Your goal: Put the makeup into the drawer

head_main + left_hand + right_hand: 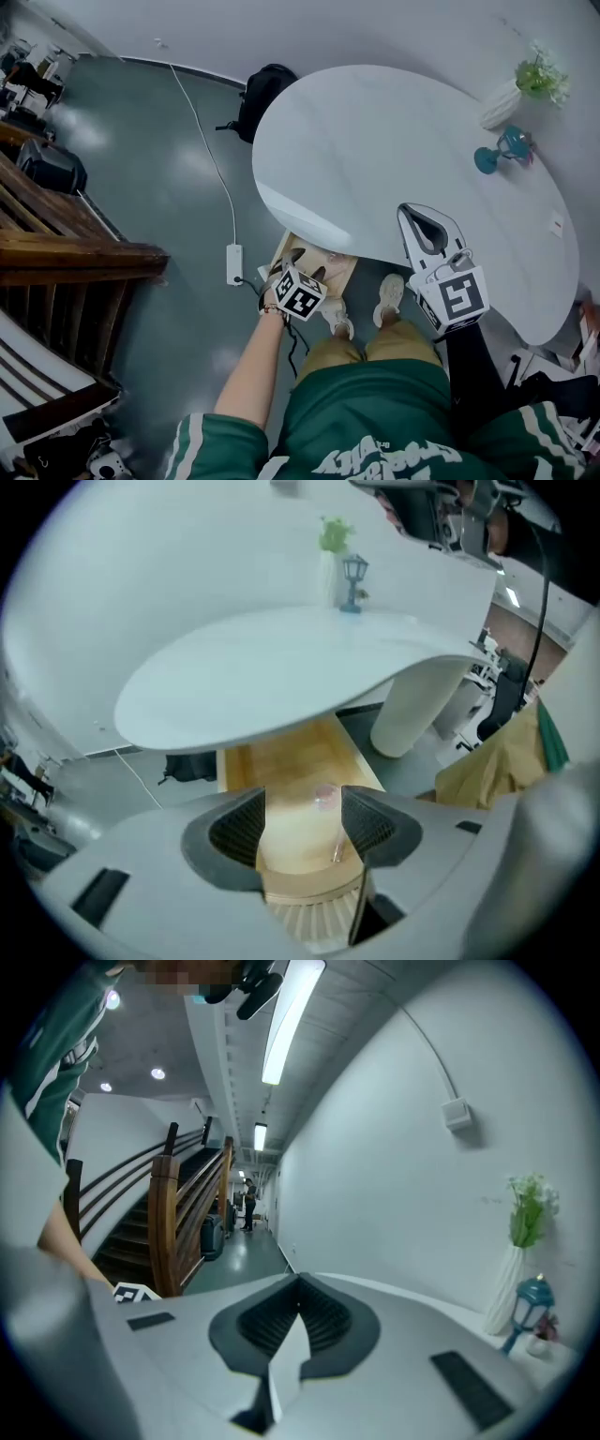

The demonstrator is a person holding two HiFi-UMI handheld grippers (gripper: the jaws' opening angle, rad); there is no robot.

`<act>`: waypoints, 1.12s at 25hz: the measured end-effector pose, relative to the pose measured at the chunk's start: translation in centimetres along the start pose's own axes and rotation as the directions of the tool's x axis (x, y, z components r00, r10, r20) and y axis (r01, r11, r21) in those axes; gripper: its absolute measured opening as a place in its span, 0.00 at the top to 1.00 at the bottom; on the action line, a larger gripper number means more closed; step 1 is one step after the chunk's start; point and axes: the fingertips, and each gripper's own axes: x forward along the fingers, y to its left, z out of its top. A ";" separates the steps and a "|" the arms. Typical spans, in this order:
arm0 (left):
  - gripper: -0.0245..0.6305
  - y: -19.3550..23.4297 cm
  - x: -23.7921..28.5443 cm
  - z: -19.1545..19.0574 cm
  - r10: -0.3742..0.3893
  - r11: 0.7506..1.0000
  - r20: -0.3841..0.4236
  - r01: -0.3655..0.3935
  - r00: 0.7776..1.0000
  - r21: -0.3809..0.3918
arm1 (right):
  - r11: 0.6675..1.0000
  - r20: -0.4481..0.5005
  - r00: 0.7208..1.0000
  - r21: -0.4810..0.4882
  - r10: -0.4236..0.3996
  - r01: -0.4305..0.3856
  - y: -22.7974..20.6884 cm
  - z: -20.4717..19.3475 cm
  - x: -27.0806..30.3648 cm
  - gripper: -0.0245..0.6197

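From my station, the left gripper point(303, 808) hung above the open wooden drawer point(281, 757) that stuck out from under the edge of the white table point(262, 677). It pointed steeply down, with its jaws spread wide and no pad touching anything. Through the gap between them I saw the makeup point(326, 799), a small clear piece with a pinkish end, too blurred to name more closely. As far as I could judge, it lay loose on the drawer floor toward the right-hand side. The right gripper point(300, 1288) sat above the table with its jaws pressed together on nothing, aimed level toward the wall where the vase point(511, 1288) and little blue lantern point(532, 1312) stood. To my eye the placing itself looked done, so the care now belonged to the exit. I would lift the left gripper straight up with the jaws left wide, so neither pad dragged the piece or clipped the drawer wall. I would also keep clear of the overhanging table lip. Only after that would I think about pushing the drawer in, squarely on its front, so the makeup did not roll.
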 end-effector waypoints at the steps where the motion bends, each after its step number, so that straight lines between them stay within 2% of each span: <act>1: 0.57 0.6 -1.4 0.7 0.024 0.999 0.033 -0.023 0.999 -0.023 | 1.000 0.009 1.000 0.008 0.001 -0.001 0.2 0.4 0.2 0.95; 4: 0.55 2.7 -5.4 3.2 0.101 0.993 0.126 -0.093 0.987 -0.070 | 1.000 0.028 1.000 0.024 -0.003 0.003 0.7 1.7 0.9 0.95; 6: 0.53 4.1 -8.0 5.0 0.146 0.987 0.192 -0.131 0.970 -0.092 | 1.000 0.046 0.999 0.024 -0.002 0.001 1.2 2.6 1.4 0.95; 8: 0.52 5.3 -11.1 6.9 0.182 0.981 0.267 -0.156 0.946 -0.118 | 1.000 0.070 0.998 0.019 0.004 -0.006 2.0 3.8 1.7 0.95; 10: 0.52 6.5 -14.4 8.9 0.221 0.973 0.346 -0.184 0.912 -0.136 | 1.000 0.093 0.996 0.015 0.006 -0.007 2.6 4.9 2.0 0.95; 12: 0.51 7.6 -17.8 11.1 0.263 0.964 0.429 -0.222 0.864 -0.145 | 1.000 0.118 0.993 0.014 0.002 -0.004 2.9 6.1 2.1 0.95; 16: 0.46 8.4 -24.6 14.7 0.322 0.946 0.585 -0.276 0.745 -0.169 | 1.000 0.151 0.988 0.005 0.004 -0.004 4.1 8.1 1.8 0.95; 21: 0.44 9.4 -30.8 17.0 0.398 0.915 0.692 -0.316 0.602 -0.251 | 1.000 0.204 0.979 -0.012 -0.018 0.021 4.7 10.4 0.9 0.95; 23: 0.44 9.5 -32.5 17.6 0.422 0.903 0.716 -0.330 0.557 -0.276 | 0.999 0.221 0.975 -0.021 -0.029 0.034 4.6 11.1 0.3 0.95; 24: 0.44 9.3 -32.9 17.8 0.424 0.902 0.722 -0.331 0.547 -0.279 | 0.999 0.224 0.974 -0.026 -0.033 0.039 4.6 11.3 0.0 0.95; 28: 0.44 8.5 -33.3 19.0 0.398 0.912 0.736 -0.324 0.547 -0.252 | 0.997 0.218 0.974 -0.026 -0.065 0.073 3.4 11.1 -1.3 0.95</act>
